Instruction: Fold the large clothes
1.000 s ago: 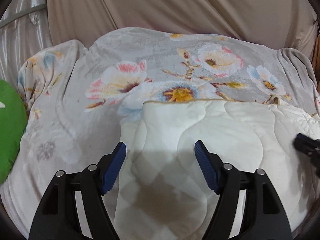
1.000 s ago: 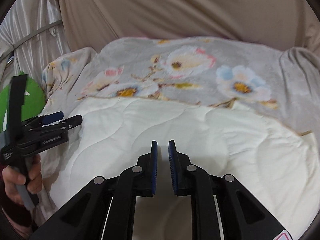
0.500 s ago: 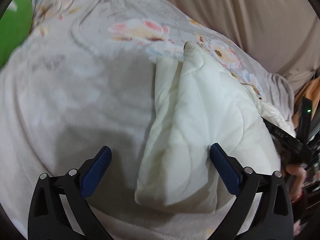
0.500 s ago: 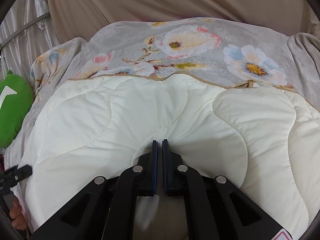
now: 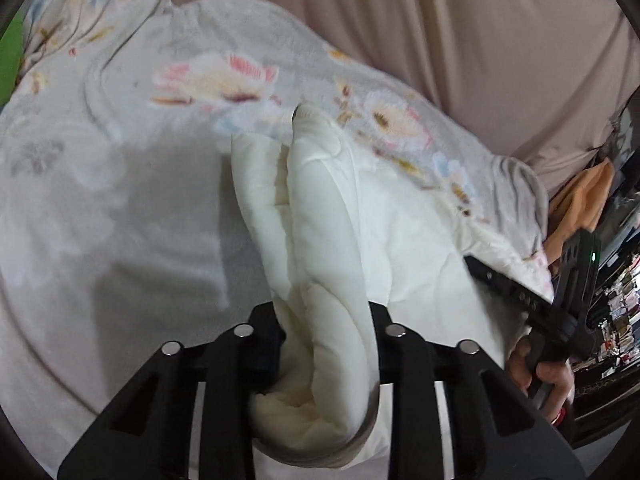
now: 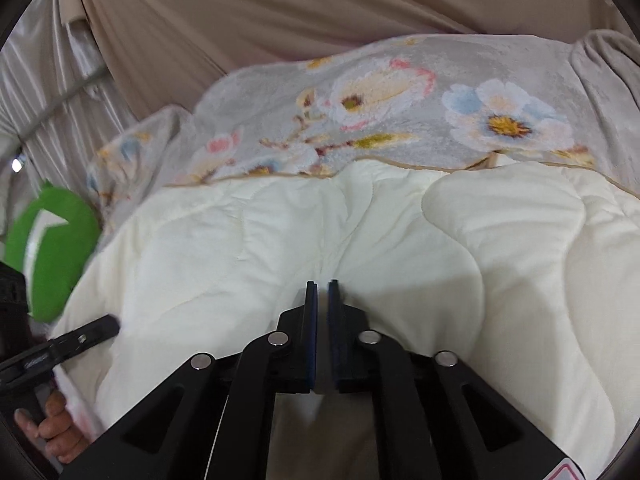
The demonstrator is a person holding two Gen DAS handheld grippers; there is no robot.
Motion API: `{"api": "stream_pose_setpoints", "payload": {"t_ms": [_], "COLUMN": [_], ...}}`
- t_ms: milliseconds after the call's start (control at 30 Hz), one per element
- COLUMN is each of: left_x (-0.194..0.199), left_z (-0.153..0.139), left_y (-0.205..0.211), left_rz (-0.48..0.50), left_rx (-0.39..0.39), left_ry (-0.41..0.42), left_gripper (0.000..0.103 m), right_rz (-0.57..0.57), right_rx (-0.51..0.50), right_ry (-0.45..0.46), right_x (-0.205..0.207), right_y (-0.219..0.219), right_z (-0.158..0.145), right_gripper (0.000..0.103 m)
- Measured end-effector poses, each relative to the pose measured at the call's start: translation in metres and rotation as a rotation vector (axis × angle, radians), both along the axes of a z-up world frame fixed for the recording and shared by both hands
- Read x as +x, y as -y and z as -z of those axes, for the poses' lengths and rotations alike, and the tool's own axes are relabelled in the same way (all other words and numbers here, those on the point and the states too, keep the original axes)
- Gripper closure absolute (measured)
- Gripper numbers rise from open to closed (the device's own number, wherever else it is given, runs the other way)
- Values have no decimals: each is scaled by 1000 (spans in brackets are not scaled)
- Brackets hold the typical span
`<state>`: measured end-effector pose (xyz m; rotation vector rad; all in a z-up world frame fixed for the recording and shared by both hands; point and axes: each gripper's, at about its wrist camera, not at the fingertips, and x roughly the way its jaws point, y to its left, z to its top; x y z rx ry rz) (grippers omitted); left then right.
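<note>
Left gripper (image 5: 326,344) has its jaws squeezed onto a thick, doubled roll of the cream quilted blanket (image 5: 332,240) at the folded stack's left end, the padding bulging up between the arms. Over to the right, the right gripper (image 6: 322,308) shows its blue pads all but touching, with only a thin pinch of the same quilt (image 6: 400,248) between them — or perhaps none, since the pinch itself is hidden. The quilt lies folded on the bed, cream side up, over a grey floral fleece cover (image 6: 440,92). Judging from here, the puffy layers could squirm out of the left grip and unroll if lifted quickly, and so slight a right-hand bite may slip. Stitched curves puff the soft cream surface; tan piping edges it.
</note>
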<state>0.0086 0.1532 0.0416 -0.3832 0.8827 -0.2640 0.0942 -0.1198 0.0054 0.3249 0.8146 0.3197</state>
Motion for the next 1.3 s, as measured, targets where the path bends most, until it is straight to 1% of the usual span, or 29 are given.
{"api": "stream_pose_setpoints", "payload": {"t_ms": [67,133,200,300,367,433,467,533,600,667,767,900,1000,1067,1100,1200,1233,1300], "left_x": [-9,-19,-28,-38,-41,-45,-48,-54,-61,-68,-73,-74,-67,-57,-51,-34,-32,-27], "left_z": [-19,-38,-55,-77,-87,-95,-98,-104,-111,-118,-125,-120,-104,-90,-83,-59,-52,-37], "left_y": [2,13,25,47,57,67,73,86,100,119,161,219,262,284,293,313,319,333], "left_rz": [16,41,65,99,114,135,146,171,203,259,369,522,602,622,628,644,647,652], "left_rx": [-10,0,12,31,36,40,42,57,68,73,79,99,126,146,149,158,164,182], "left_ry": [48,103,152,219,245,264,274,295,319,345,376,381,352,324,303,243,230,207], "left_gripper": [82,82,82,82,82,82,82,82,82,82,82,82,82,83,83,82,82,82], "right_rz": [5,9,13,16,15,5,-4,-8,-14,-20,-31,-38,-51,-54,-46,21,46,117], "right_rx": [5,-18,-32,-5,7,17,34,62,99,124,169,222,288,367,388,378,377,360], "right_ry": [28,72,85,67,35,-13,-27,-35,-42,-48,-59,-67,-68,-75,-69,-27,-18,0], "right_x": [-25,-64,-94,-122,-126,-119,-115,-114,-111,-111,-110,-110,-116,-125,-133,-161,-169,-189], "right_y": [9,17,22,30,32,29,28,27,28,30,32,37,45,58,66,99,110,138], "right_z": [-12,-22,-23,-12,1,20,28,36,40,43,45,48,50,51,51,45,43,40], "right_gripper": [92,92,93,96,97,97,99,103,103,103,103,103,103,103,103,103,98,96]}}
